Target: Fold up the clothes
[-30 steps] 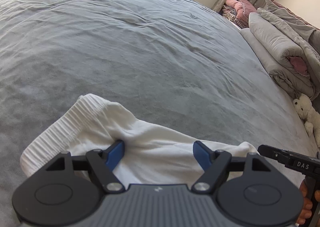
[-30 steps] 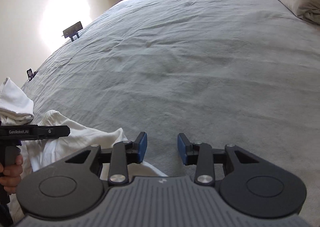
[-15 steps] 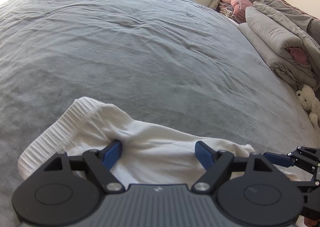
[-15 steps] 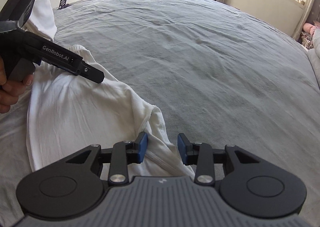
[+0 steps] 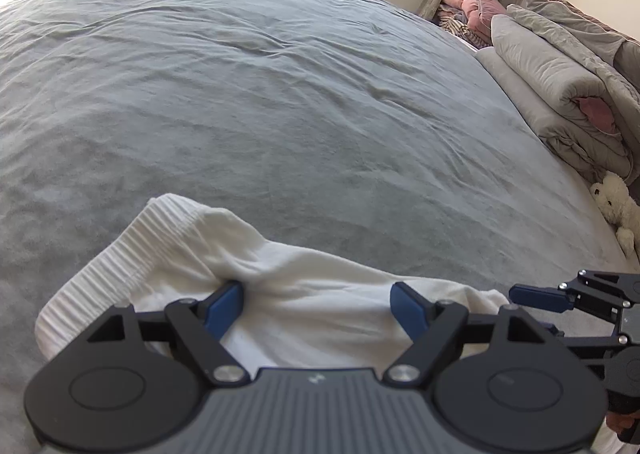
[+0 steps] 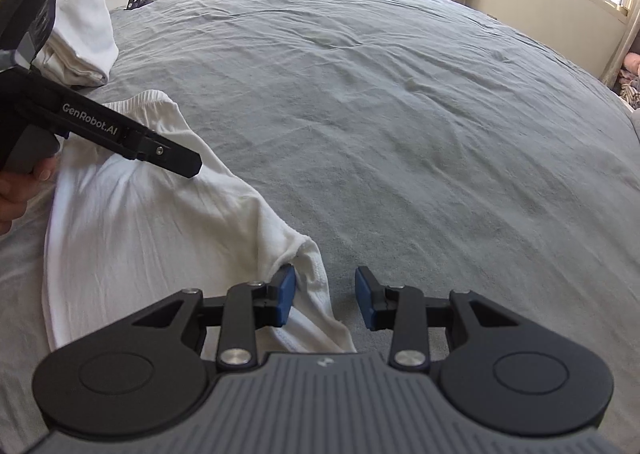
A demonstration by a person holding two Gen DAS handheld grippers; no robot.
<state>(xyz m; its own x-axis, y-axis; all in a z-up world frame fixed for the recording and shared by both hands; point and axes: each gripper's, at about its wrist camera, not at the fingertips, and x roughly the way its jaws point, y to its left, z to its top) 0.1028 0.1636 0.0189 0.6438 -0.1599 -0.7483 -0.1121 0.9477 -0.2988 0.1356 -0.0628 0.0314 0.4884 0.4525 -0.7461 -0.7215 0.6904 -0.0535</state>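
While the white garment [image 6: 132,238] lies rumpled and unfolded on the grey bed [image 6: 400,114], at about eight o'clock in the right wrist view, folding looks barely begun: no crease is laid and both ends await gripping. Its ribbed band [image 5: 120,254] sits at nine o'clock in the left wrist view. The left gripper [image 5: 316,304] hovers over the cloth with its jaws spread wide and released, cloth between them but unpinched. The right gripper [image 6: 325,296] has its jaws partly parted, ungripped, at the garment's corner, one pad [image 6: 285,296] against the hem. A second white bundle [image 6: 84,42] rests at ten o'clock, seemingly done already. Rolled quilts [image 5: 560,94] and a plush toy [image 5: 618,210] lie at three o'clock. Readable on the left gripper's side: "GenRobot.AI".
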